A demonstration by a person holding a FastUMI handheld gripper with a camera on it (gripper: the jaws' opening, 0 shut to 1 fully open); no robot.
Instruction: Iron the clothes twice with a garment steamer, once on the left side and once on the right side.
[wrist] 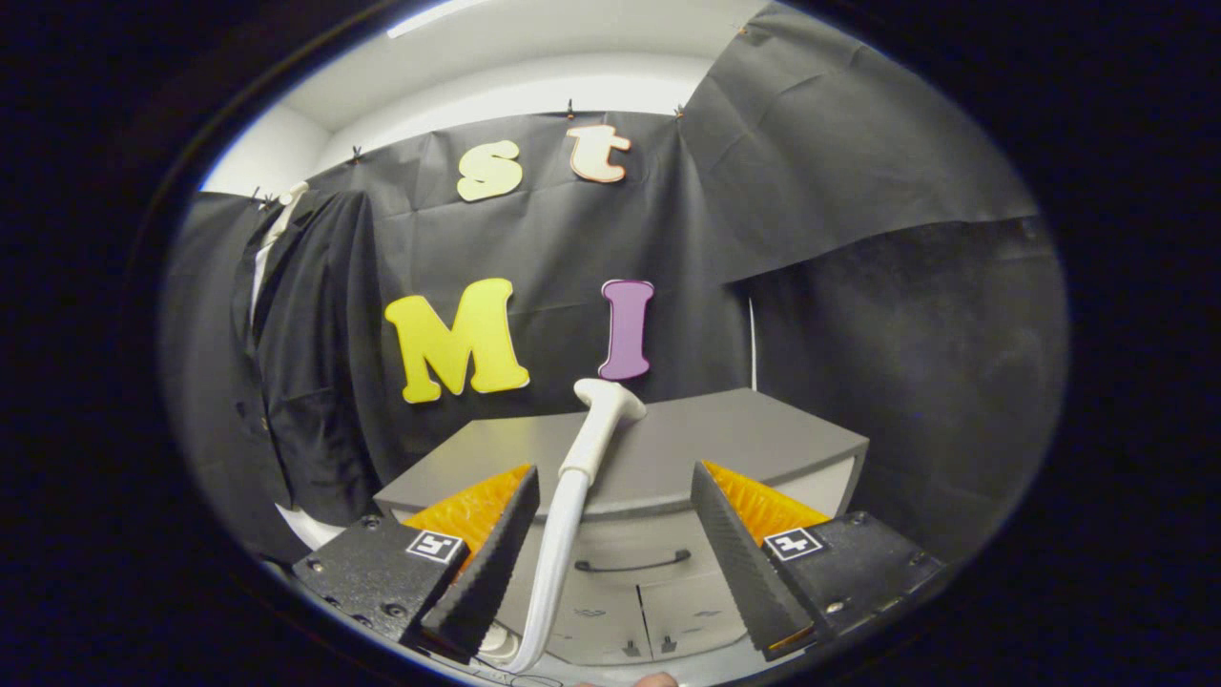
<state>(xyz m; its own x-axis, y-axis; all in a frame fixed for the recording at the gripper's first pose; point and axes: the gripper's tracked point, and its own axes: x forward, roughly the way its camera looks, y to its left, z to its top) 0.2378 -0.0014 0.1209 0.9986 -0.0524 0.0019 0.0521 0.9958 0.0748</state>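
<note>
Fingers of the tool point(610, 572) are standing spread wide, gripping nothing. Between them the white steamer handle point(584, 448) is rising at a slight lean, closer to the left finger, though whether it is touching that finger is hard to tell. Its flat head point(610, 396) is sitting at the top, and its white hose point(548, 582) is trailing down between the fingers. Beyond the fingers a grey cabinet point(668, 458) is standing with a dark handle on its drawer front. A dark jacket point(305, 363) is hanging against the booth wall, well off to the left of the cabinet.
</note>
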